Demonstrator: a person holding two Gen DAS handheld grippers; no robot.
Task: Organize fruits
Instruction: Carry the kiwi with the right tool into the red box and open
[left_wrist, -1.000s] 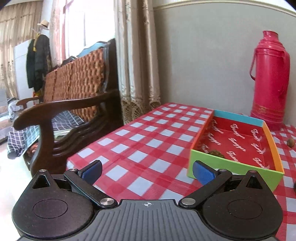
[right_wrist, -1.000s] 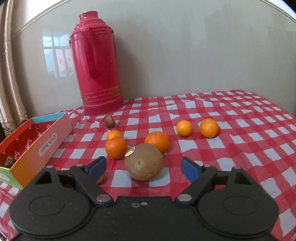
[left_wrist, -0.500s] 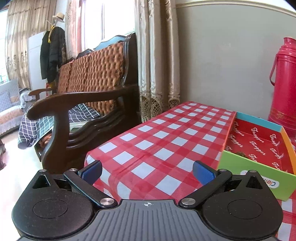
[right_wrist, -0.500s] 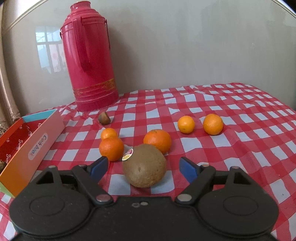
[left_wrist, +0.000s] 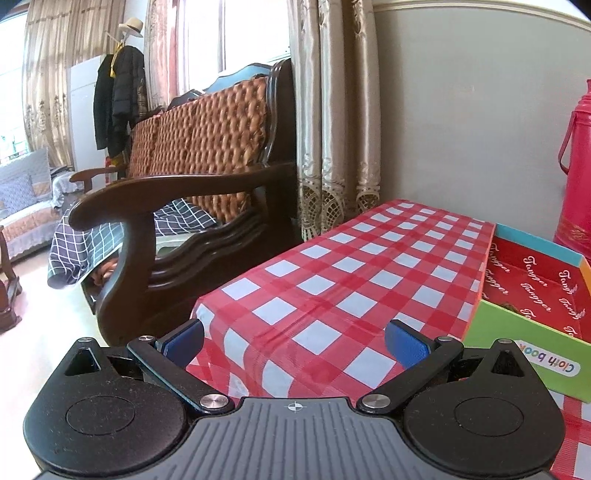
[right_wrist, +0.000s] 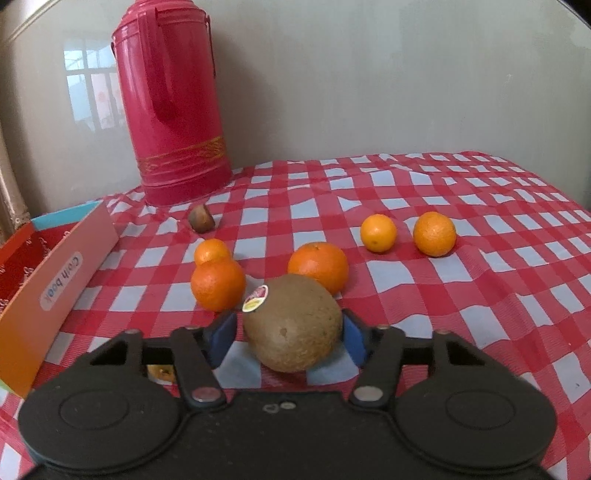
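- Right gripper (right_wrist: 288, 338): its jaws have just been closing around the brown fruit (right_wrist: 293, 326); the right pad looks to touch its flank, while a thin gap seems to remain at the left pad, so no firm clamp is judged yet.
- Brown fruit: rests on the checked tablecloth (right_wrist: 480, 295), just in front of the large orange (right_wrist: 318, 266) and beside another orange (right_wrist: 218, 284).
- Handling (judged): firm, rough, moderately heavy; grips well across its widest middle, though hard pressure may bruise it.
- Orientation: long axis slants from the stickered end (right_wrist: 255, 298) at upper left toward lower right.
- Left gripper (left_wrist: 295, 341): fingers wide apart, empty, near the cardboard box (left_wrist: 517, 350).
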